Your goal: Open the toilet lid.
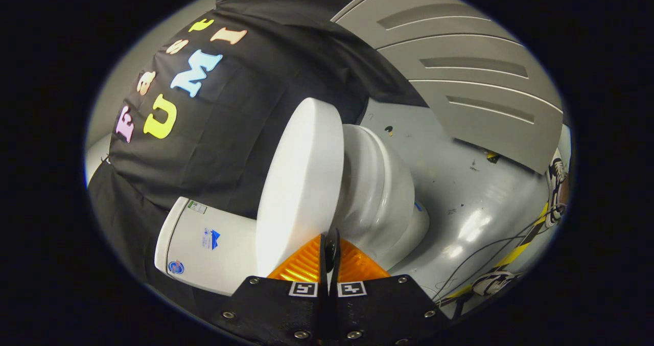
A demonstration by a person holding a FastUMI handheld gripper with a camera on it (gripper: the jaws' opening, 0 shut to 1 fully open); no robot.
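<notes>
Lid (301, 182) looks rigid, smooth, probably slippery; I'd hold its rim. My gripper (330, 244) is pressed closed, gripping nothing clearly visible.

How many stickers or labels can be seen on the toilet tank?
3 on the tank, left of the raised toilet lid that the shut fingers pinch: one at the top, one mid-face, one round, low. Others may be hidden.
</notes>
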